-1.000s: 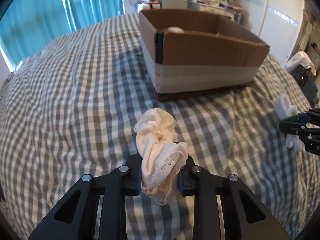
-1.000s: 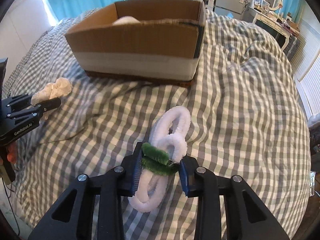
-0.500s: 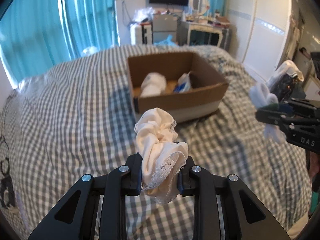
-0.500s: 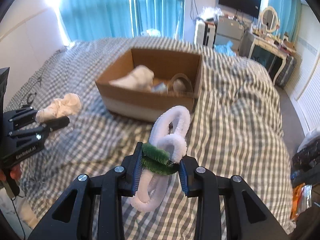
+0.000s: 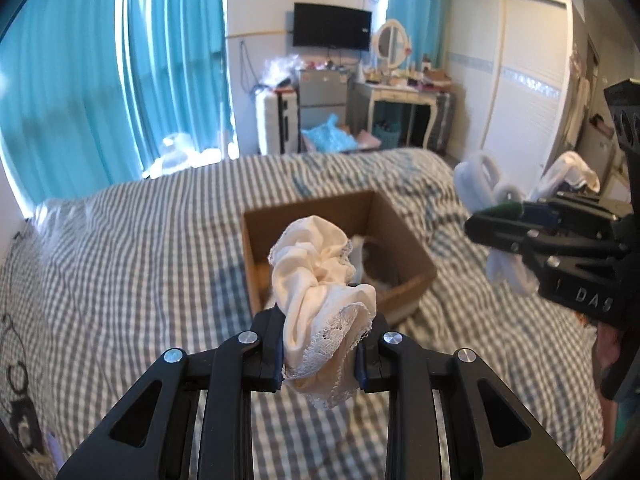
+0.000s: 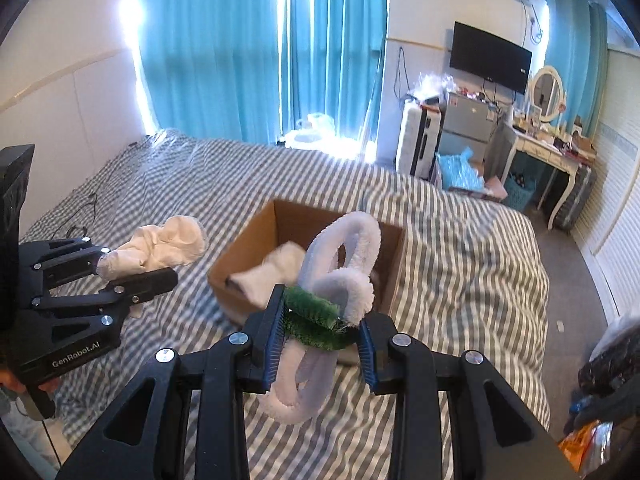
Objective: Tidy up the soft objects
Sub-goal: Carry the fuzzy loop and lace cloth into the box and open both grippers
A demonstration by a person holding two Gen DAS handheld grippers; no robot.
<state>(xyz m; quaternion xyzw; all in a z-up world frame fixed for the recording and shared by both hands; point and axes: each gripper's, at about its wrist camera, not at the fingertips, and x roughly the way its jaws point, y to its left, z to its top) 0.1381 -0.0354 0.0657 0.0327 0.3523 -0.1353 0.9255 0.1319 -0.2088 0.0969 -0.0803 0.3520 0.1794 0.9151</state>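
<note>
My left gripper is shut on a cream lace-trimmed cloth and holds it high above the bed. My right gripper is shut on a white fluffy loop toy with a green band, also held high. An open cardboard box sits on the bed below and ahead of both grippers; it also shows in the right wrist view, with white soft items inside. The right gripper shows at the right of the left wrist view. The left gripper shows at the left of the right wrist view.
The bed has a grey checked cover. Teal curtains hang behind it. A dressing table, a suitcase and a wardrobe stand beyond the bed's far end.
Both grippers have risen well above the bed with their loads still held. The box now looks smaller and lies below, its inside visible.
</note>
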